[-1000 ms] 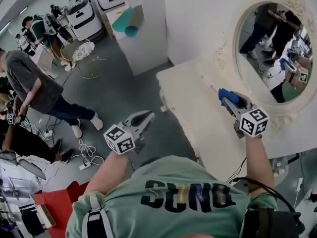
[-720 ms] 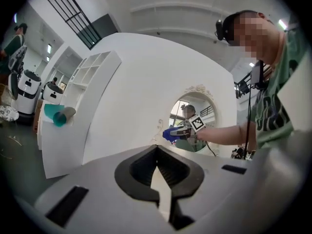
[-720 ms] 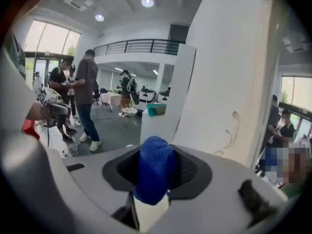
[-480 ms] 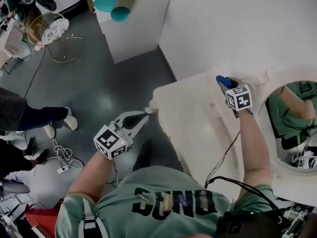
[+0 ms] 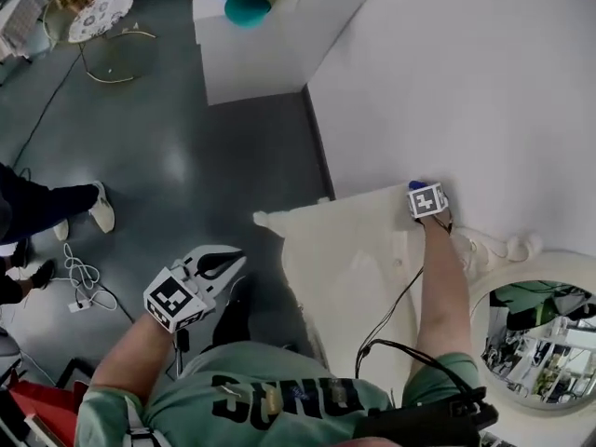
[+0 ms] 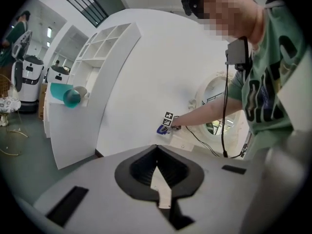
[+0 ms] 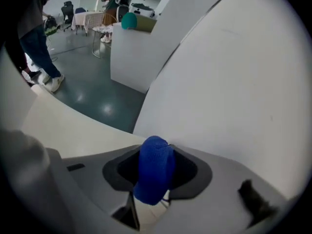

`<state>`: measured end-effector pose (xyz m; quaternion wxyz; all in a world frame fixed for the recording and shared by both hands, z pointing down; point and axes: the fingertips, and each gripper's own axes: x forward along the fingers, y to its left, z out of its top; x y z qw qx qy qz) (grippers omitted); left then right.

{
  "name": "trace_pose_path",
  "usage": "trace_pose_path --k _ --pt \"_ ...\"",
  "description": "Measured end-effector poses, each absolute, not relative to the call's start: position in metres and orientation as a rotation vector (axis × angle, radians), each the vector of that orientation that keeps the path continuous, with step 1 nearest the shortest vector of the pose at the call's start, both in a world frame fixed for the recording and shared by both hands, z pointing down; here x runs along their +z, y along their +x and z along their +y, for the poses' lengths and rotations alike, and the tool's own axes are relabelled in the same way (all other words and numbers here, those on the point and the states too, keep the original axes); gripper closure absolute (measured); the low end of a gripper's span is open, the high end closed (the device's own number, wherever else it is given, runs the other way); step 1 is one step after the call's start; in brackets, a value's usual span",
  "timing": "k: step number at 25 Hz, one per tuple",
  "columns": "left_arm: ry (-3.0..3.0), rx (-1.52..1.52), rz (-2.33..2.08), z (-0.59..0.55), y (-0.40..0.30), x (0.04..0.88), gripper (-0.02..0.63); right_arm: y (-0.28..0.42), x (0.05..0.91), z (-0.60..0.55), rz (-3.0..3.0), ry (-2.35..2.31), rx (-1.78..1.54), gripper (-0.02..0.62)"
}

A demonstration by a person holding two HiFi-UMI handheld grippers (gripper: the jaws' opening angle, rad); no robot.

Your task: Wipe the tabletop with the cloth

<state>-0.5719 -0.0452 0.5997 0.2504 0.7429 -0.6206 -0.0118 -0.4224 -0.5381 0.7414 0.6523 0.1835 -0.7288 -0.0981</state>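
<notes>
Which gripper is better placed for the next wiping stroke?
Right. The right gripper is shut on the blue cloth at the back of the table, by the wall; the left gripper is shut, empty, above the floor.

the cloth (image 7: 155,172) was bright blue. the right gripper (image 7: 156,147) around it was light grey with a black middle. the left gripper (image 6: 157,152) was the same grey and black. each gripper's cube (image 5: 426,200) was white with black square marks. the tabletop (image 5: 354,259) was cream, and so was the curly mirror frame (image 5: 494,250). the wall (image 5: 484,82) was plain white. the floor (image 5: 186,156) was dark grey-green with pale shiny spots. the person's shirt (image 5: 279,385) was green with dark letters. the cable (image 5: 391,315) was black. the roll (image 5: 247,7) had a teal end. the shoe (image 5: 101,208) was white.
</notes>
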Motion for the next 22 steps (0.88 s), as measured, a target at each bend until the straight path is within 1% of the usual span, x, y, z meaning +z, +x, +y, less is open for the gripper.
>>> trace_pose_path --k 2,5,8,13,18,22 --pt "2.002 -0.041 -1.694 -0.045 -0.581 0.604 0.597 -0.42 0.743 -0.567 -1.577 0.49 -0.289 0.446" --pt "1.977 -0.049 -1.698 -0.044 -0.589 0.612 0.597 -0.411 0.755 -0.587 -1.5 0.523 -0.278 0.446" --pt "1.942 -0.057 -1.702 -0.041 -0.597 0.62 0.597 -0.416 0.769 -0.593 -1.479 0.53 -0.27 0.449" --pt "1.932 -0.073 -1.695 -0.043 -0.602 0.63 0.597 -0.421 0.776 -0.587 -1.538 0.581 -0.083 0.465" --pt "1.969 -0.128 -1.672 -0.052 -0.591 0.618 0.597 -0.453 0.775 -0.507 -1.602 0.383 -0.043 0.463" --pt "1.992 -0.183 -1.678 -0.054 -0.59 0.6 0.597 -0.509 0.773 -0.369 -1.752 0.099 0.09 0.463"
